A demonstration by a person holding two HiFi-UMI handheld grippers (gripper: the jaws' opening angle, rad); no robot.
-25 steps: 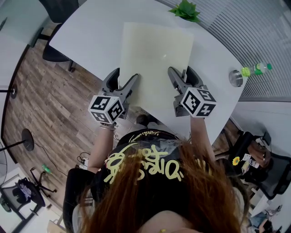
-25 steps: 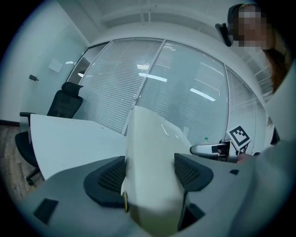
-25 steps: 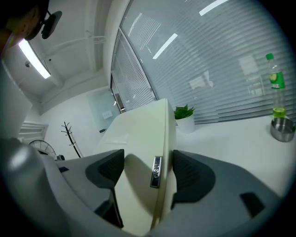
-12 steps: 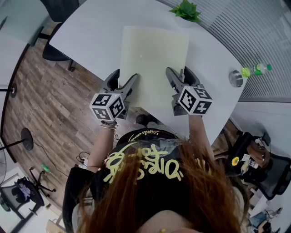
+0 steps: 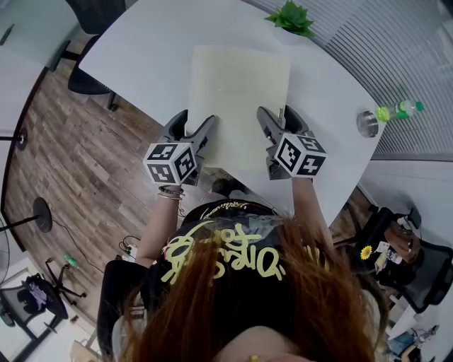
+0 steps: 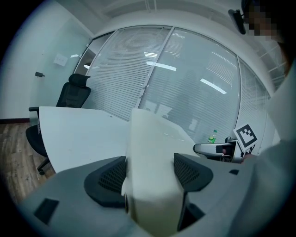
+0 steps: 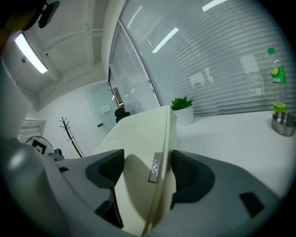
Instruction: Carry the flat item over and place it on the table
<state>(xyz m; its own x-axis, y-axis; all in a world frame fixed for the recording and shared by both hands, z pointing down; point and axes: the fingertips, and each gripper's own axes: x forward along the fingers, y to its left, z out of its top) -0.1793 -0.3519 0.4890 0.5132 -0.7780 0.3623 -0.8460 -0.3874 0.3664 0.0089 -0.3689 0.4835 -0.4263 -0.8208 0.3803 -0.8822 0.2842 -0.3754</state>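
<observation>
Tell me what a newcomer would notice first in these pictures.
A large pale cream flat board fills the middle, clamped at its near end by the left gripper and the right gripper over the white table. A small green potted plant stands at the table's far edge, a green-capped clear bottle at its right end.

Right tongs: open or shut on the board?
Shut: right tongs clamp the cream board, its edge pinched between both pads in the right gripper view.

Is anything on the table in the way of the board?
Nothing visible. The board is over bare table; the plant sits at the far edge, the bottle and metal cup off to the right.
</observation>
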